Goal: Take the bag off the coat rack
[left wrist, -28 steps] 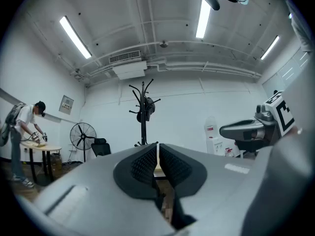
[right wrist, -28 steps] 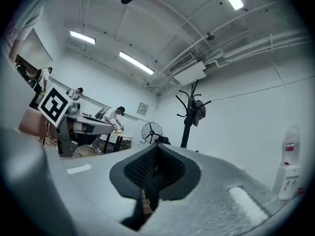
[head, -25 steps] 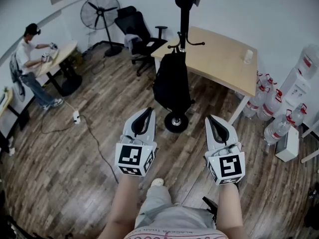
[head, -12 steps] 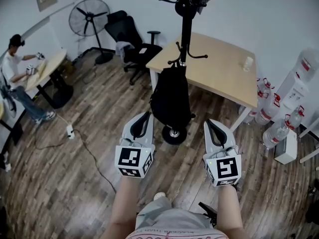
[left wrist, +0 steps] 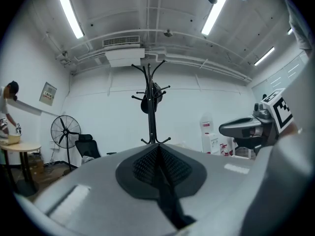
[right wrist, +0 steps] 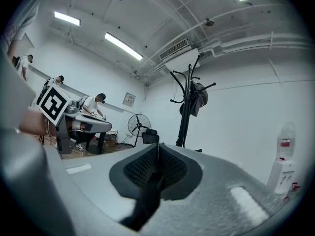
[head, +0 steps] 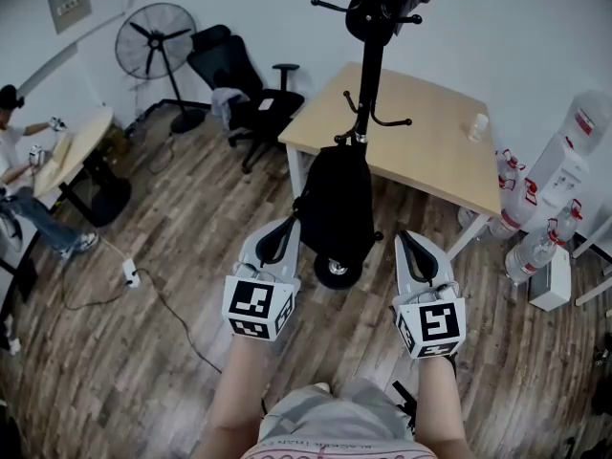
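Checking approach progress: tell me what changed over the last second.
The person has moved closer to the coat rack; the black bag now hangs just ahead of the left gripper and right gripper. Nothing was grasped or released. Unchanged: both grippers' fingers shut and empty, bag on the rack.

Matt black cloth bag (head: 335, 208), probably metal coat rack (head: 368, 84), smooth pale wood table (head: 426, 151), glossy plank floor (head: 124, 371).
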A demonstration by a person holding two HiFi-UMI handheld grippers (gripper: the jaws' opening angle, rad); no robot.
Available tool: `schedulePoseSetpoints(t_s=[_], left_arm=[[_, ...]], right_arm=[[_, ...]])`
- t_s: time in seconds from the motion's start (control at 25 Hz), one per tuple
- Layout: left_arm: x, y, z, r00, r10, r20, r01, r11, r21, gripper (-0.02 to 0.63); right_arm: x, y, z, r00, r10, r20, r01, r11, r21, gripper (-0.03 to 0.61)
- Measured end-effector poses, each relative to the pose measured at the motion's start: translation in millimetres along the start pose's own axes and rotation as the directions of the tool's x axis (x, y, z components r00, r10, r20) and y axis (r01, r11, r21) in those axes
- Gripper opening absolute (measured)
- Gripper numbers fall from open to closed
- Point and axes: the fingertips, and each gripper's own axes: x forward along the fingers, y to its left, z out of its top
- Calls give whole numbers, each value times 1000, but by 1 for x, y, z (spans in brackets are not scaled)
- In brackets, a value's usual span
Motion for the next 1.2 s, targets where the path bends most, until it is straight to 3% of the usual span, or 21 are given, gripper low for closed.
schedulePoseSetpoints(t_s=[0.6,0.8,1.2], left_arm=[[41,33,-32,999,-7,-39,6,1000,-23,12],[77,56,-39,999,-1,-41,0,999,-33,12],[170,97,-43,997,-48,-51,47,999,-21,22]], right_arm=[[49,0,-42,997,19,-80,-17,1000,25,6],[85,-6,-51,995,33,-91,-31,999,25,6],[166,-44,-60,994,-28,-110,31,999,26,15]])
